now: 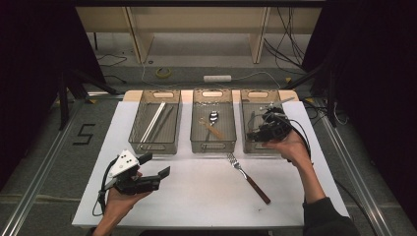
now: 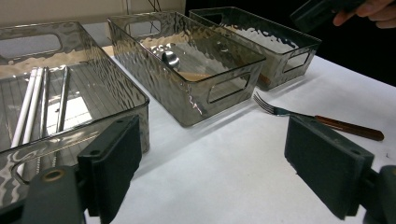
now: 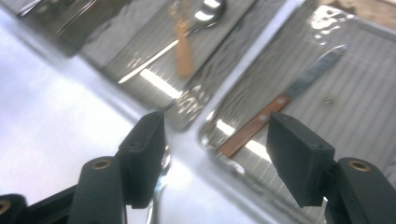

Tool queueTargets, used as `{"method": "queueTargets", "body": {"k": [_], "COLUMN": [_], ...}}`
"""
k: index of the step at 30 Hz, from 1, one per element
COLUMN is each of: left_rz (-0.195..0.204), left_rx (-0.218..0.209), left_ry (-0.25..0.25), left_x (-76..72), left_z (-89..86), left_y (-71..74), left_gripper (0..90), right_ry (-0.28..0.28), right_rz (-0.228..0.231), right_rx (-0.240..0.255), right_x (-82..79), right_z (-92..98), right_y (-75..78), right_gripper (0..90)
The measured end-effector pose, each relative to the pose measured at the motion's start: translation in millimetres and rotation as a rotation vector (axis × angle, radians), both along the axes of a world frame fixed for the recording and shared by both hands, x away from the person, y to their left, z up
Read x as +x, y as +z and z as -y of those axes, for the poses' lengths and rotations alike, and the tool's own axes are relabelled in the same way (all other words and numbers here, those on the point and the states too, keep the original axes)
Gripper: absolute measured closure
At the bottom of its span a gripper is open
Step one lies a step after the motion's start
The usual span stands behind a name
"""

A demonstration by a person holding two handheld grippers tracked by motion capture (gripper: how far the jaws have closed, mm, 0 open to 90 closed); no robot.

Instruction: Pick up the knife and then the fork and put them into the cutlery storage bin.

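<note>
Knife (image 3: 280,105) diagonal in right bin (image 3: 355,60)

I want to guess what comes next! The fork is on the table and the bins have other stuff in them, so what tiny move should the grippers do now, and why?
Probably the open right gripper, hovering empty over the right bin where a knife lies, should swing down toward the fork. It is the one piece left on the table.

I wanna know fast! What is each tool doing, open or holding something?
Left tool: open, holding nothing.
Right tool: open, holding nothing, above the bin with the knife.
</note>
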State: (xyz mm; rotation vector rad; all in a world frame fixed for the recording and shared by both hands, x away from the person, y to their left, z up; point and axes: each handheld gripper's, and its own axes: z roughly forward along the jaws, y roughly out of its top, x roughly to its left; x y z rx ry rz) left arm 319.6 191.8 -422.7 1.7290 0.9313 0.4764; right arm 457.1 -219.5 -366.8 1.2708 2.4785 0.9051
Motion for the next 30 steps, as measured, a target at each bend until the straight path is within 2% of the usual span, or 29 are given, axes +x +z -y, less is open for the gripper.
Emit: {"method": "queueTargets", "body": {"k": [6,14,21,30], "left_rz": [0.0,0.0,0.001,0.005], "left_rx": [0.0,-0.001,-0.002,0.004], "left_ry": [0.001,-0.001,-0.003,-0.004], "left_x": [0.2,-0.2,-0.6,-1.3], "left_z": [-0.3,-0.4,-0.2,-1.0], "left_y": [0.0,0.1,0.4,0.7], "left_gripper": [18.4,18.4,18.3,18.3], "right_ry": [0.043,0.089,0.115,0.155], "right_rz": [0.006,0.016,0.009,-0.034], "right_rx": [-0.014,-0.006,-0.034,-0.071], "right_x": [-19.5,-44.9,-56.0,-63.6], "right_z": [-4.5,-10.5,-14.5,-18.1], "right_y": [-5.0,-9.7,-14.2,-24.3], "right_gripper": [35.7,33.7,31.7,31.5]}}
